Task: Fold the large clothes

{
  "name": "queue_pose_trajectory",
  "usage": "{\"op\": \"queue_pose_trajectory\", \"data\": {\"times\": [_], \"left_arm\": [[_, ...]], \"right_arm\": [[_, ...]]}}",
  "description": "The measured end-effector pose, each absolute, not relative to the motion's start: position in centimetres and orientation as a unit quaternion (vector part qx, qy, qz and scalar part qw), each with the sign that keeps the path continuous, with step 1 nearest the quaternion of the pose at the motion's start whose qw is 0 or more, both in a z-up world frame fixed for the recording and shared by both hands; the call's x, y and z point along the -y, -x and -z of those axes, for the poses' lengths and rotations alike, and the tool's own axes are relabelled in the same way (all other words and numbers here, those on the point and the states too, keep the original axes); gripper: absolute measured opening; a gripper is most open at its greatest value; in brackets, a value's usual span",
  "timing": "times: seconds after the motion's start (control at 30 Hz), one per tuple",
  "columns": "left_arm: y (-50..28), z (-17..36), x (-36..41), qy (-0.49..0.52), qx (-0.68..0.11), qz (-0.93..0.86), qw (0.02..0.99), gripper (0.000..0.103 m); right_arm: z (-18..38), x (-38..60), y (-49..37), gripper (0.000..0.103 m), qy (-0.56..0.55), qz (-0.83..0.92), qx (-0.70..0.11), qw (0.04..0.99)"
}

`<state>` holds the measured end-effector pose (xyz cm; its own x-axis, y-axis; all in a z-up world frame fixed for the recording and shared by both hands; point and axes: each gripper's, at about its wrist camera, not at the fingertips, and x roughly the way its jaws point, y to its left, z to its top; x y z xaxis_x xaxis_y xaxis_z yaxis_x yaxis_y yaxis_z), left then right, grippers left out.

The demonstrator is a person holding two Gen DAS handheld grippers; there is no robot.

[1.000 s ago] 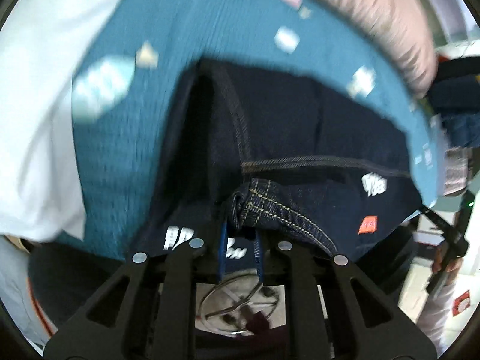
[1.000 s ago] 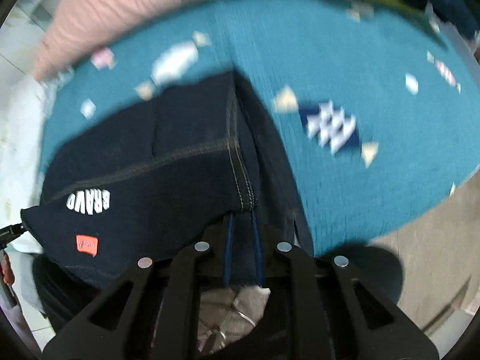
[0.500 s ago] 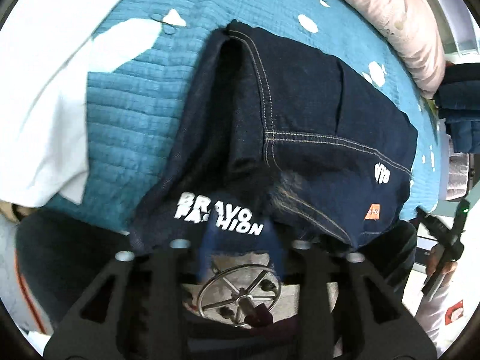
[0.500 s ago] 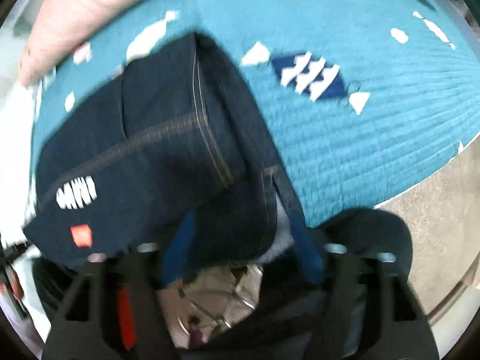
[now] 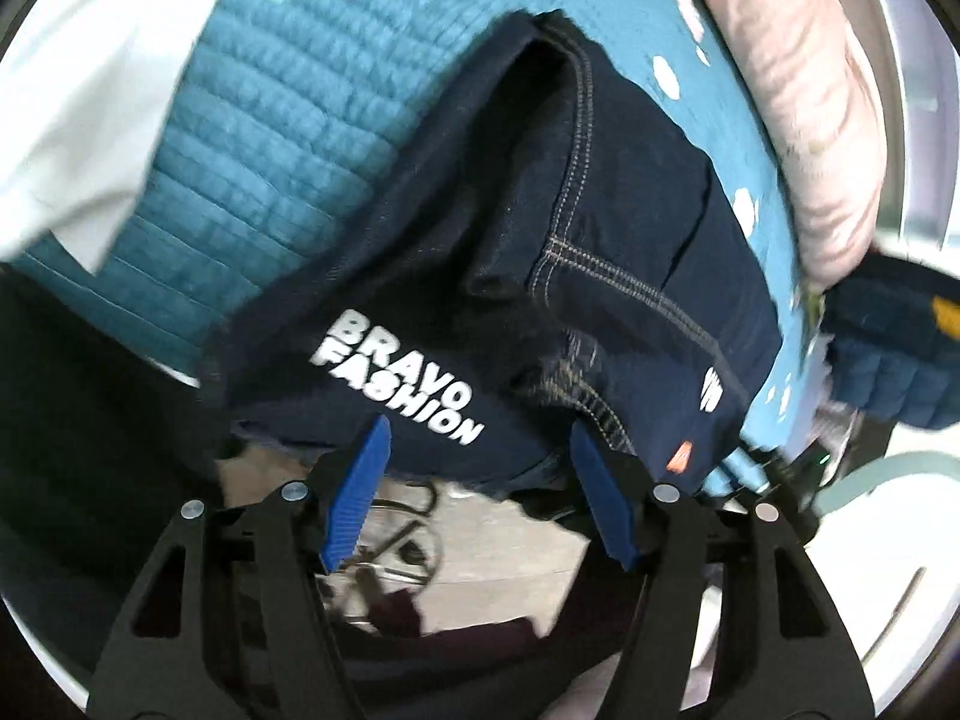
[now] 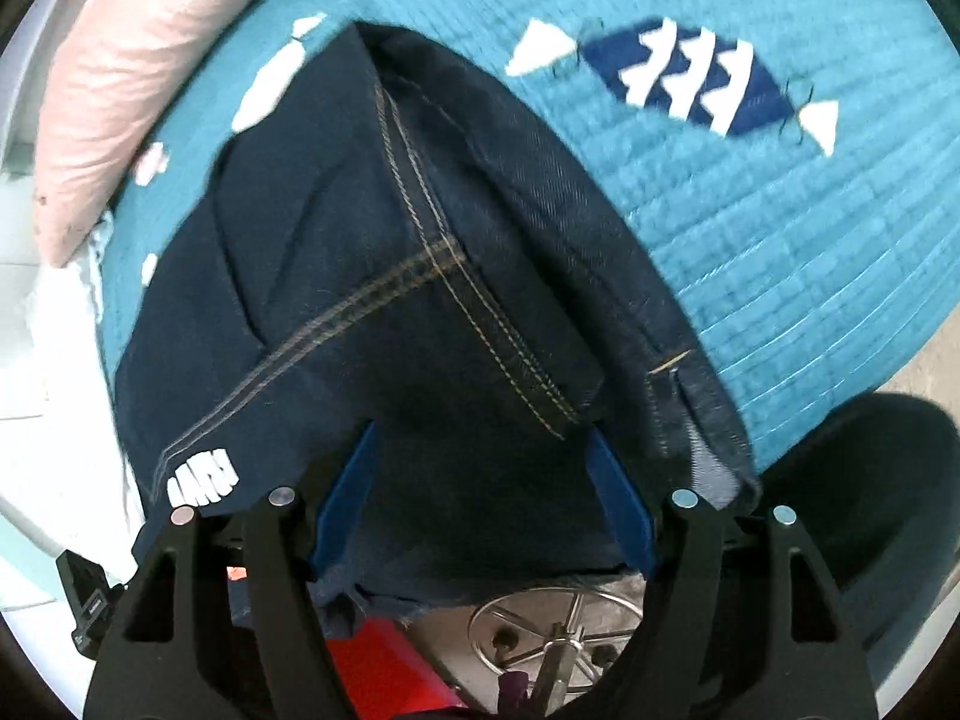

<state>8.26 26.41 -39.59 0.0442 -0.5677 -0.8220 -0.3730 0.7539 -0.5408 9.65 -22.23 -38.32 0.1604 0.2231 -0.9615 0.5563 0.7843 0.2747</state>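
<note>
A dark navy denim garment [image 5: 600, 222] with yellow stitching and a white "BRAVO FASHION" print [image 5: 396, 378] lies folded on the teal quilted cover [image 5: 270, 138]. Its near edge hangs over the bed's front. My left gripper [image 5: 477, 426] points down at that edge. Its jaws are opening, the printed hem lies between the blue pads [image 5: 360, 480], and they do not press on it. In the right wrist view the same denim [image 6: 372, 276] fills the middle. My right gripper [image 6: 480, 429] hangs over its near corner with jaws closing. Cloth lies between its pads [image 6: 618, 498], which stand apart from it.
A pink pillow [image 5: 798, 90] lies along the far side of the bed, also seen as the pink pillow [image 6: 138, 60]. White cloth [image 5: 78, 90] lies at the left. A dark blue quilted item [image 5: 888, 336] sits at the right. A metal wheel-shaped base [image 6: 552, 618] and a red object [image 6: 384, 660] are on the floor below.
Both grippers were shut on the denim's edge a second ago and have let go, their jaws spreading. The garment has settled folded on the cover, and both cameras have sunk closer to it.
</note>
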Motion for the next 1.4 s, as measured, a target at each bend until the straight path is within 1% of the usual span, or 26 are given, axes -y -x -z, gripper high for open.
{"op": "queue_pose_trajectory", "data": {"times": [0.03,0.07,0.1,0.13,0.17,0.23,0.3,0.5,0.57,0.63,0.73,0.77,0.8,0.83,0.87,0.9,0.93,0.97,1.07,1.17,1.3,1.4], "left_arm": [[-8.5,39.8,-26.3,0.354,-0.682,0.077,0.636,0.061],[-8.7,39.9,-26.3,0.365,-0.676,0.081,0.635,0.045],[-9.0,40.1,-26.3,0.389,-0.666,0.093,0.63,0.031],[-9.2,40.2,-26.3,0.406,-0.66,0.103,0.623,0.008],[-9.4,40.1,-26.3,0.416,-0.651,0.112,0.624,0.006],[-10.0,39.3,-25.9,0.387,-0.648,0.106,0.647,0.004],[-10.4,38.2,-25.3,0.363,-0.646,0.114,0.662,0.004],[-10.5,35.6,-25.3,0.331,-0.64,0.127,0.681,0.003],[-9.6,35.4,-25.5,0.314,-0.645,0.126,0.686,0.003],[-8.7,36.4,-26.0,0.307,-0.654,0.118,0.681,0.003],[-7.7,40.1,-26.6,0.26,-0.695,0.061,0.668,0.002],[-7.4,40.6,-26.8,0.247,-0.703,0.049,0.665,0.002],[-7.0,40.8,-27.3,0.255,-0.704,0.046,0.661,0.002],[-6.8,40.4,-27.6,0.275,-0.697,0.058,0.66,0.003],[-6.6,39.7,-28.1,0.296,-0.684,0.076,0.662,0.003],[-6.6,38.7,-28.4,0.3,-0.674,0.084,0.669,0.009],[-6.7,37.9,-28.8,0.297,-0.669,0.082,0.677,0.028],[-7.0,37.1,-29.0,0.294,-0.662,0.076,0.685,0.044],[-9.1,35.1,-29.5,0.311,-0.636,0.095,0.7,0.049],[-12.0,34.8,-28.7,0.324,-0.627,0.116,0.699,0.049],[-15.7,36.5,-27.2,0.331,-0.636,0.127,0.686,0.049],[-18.5,38.4,-25.8,0.331,-0.65,0.129,0.672,0.05]], "right_arm": [[38.6,21.9,-9.8,0.026,-0.309,0.109,-0.637,0.698],[38.8,21.6,-9.9,0.015,-0.304,0.113,-0.642,0.695],[38.8,21.5,-9.8,0.012,-0.3,0.12,-0.641,0.696],[38.7,21.5,-9.7,0.007,-0.302,0.123,-0.637,0.699],[38.5,21.5,-9.7,0.004,-0.303,0.122,-0.633,0.702],[37.8,21.4,-9.3,0.003,-0.295,0.117,-0.627,0.711],[36.8,21.6,-8.1,0.002,-0.297,0.116,-0.623,0.715],[33.5,20.6,-5.1,0.002,-0.281,0.104,-0.621,0.724],[33.2,19.8,-3.8,0.002,-0.263,0.101,-0.625,0.728],[34.3,19.5,-3.4,0.002,-0.252,0.105,-0.633,0.725],[37.9,20.1,-3.6,0.012,-0.25,0.13,-0.662,0.695],[38.4,20.0,-3.6,0.017,-0.245,0.137,-0.668,0.689],[38.5,20.0,-3.5,0.019,-0.243,0.139,-0.674,0.684],[38.0,20.0,-3.3,0.028,-0.243,0.134,-0.672,0.686],[37.0,20.0,-3.2,0.049,-0.244,0.123,-0.667,0.693],[36.1,20.3,-3.0,0.06,-0.24,0.124,-0.663,0.698],[34.9,20.6,-2.8,0.075,-0.234,0.133,-0.654,0.707],[33.5,21.1,-2.6,0.078,-0.231,0.143,-0.637,0.721],[30.9,22.7,-3.4,0.079,-0.24,0.132,-0.613,0.741],[29.7,23.4,-5.6,0.079,-0.235,0.13,-0.6,0.754],[30.5,23.9,-11.4,0.079,-0.242,0.111,-0.607,0.749],[31.8,24.6,-13.9,0.079,-0.247,0.107,-0.616,0.74]]}}
